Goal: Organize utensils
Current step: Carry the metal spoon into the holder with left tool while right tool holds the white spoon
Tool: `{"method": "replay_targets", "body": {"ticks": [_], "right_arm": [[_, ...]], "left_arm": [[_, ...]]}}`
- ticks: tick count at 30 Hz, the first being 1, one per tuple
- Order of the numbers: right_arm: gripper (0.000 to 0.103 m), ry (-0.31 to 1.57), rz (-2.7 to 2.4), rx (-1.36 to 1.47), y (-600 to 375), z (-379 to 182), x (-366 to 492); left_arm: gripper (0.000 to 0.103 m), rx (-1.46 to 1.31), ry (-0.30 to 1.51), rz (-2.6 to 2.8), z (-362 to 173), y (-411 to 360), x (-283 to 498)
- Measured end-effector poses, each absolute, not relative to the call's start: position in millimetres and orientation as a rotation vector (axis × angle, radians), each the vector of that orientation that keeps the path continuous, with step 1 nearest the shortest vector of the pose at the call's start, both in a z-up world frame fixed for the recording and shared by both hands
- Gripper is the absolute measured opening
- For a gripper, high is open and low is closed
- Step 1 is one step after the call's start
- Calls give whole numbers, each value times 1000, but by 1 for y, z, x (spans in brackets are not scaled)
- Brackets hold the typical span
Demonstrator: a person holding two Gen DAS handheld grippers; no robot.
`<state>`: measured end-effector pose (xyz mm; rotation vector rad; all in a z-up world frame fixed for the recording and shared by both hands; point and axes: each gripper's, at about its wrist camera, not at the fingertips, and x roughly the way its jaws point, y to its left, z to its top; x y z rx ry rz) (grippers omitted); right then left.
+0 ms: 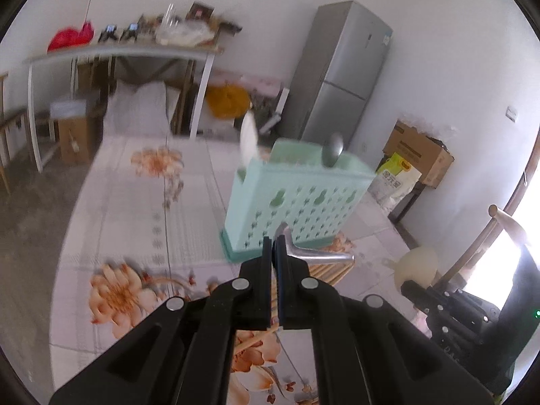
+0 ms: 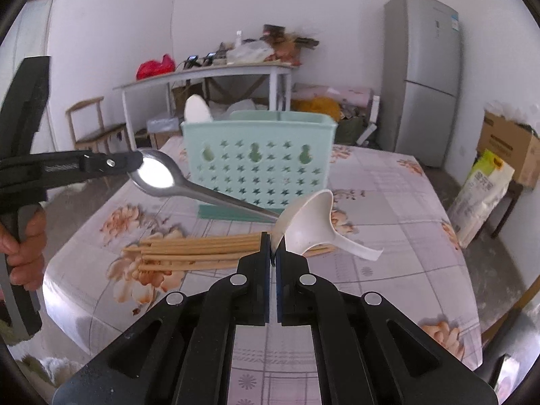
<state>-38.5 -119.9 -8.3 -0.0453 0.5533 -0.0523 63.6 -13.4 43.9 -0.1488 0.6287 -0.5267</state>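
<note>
Fingers, left gripper [image 1: 275, 246]: clamped on the metal spoon [image 2: 175, 182], gripping at or near the bowl, with the handle running out sideways and down.
Fingers, right gripper [image 2: 273, 244]: pressed together on the rim of the white plastic spoon [image 2: 310, 222]; its bowl stands just above the tips and its handle trails off to the right.
Holder location: mint-green perforated utensil holder [image 2: 260, 165] stands upright on the tabletop [image 2: 388, 202], just beyond both sets of tips.
Chopsticks location: bundle of wooden chopsticks [image 2: 195, 248] lies flat, directly below and left of the right fingers.
Handling, metal spoon: rigid and smooth, likely to pivot in the pads.
Handling, white plastic spoon: light, stiff, thin-walled; a rim grip looks shallow, so a handle grip would be steadier.
Handling, chopsticks: light, prone to rolling; take mid-length.
Hidden: holder compartments and dividers not visible.
Unclear: contact point on the metal spoon is blurred in the left wrist view.
</note>
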Motion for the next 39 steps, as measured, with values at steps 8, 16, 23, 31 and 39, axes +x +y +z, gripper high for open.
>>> {"method": "replay_targets", "body": {"ticks": [8, 16, 23, 31, 39], "right_arm": [[1, 551, -49, -3, -128, -7, -42], [1, 546, -41, 15, -132, -6, -44], [1, 555, -33, 39, -137, -8, -43], [1, 555, -31, 53, -141, -8, -44], [1, 555, -27, 63, -145, -8, -43]], "left_arm": [[2, -120, 426, -507, 106, -8, 49], [2, -43, 230, -411, 157, -3, 49], [2, 71, 126, -341, 178, -15, 63], [2, 280, 124, -241, 165, -41, 87], [2, 402, 149, -220, 141, -69, 99]]}}
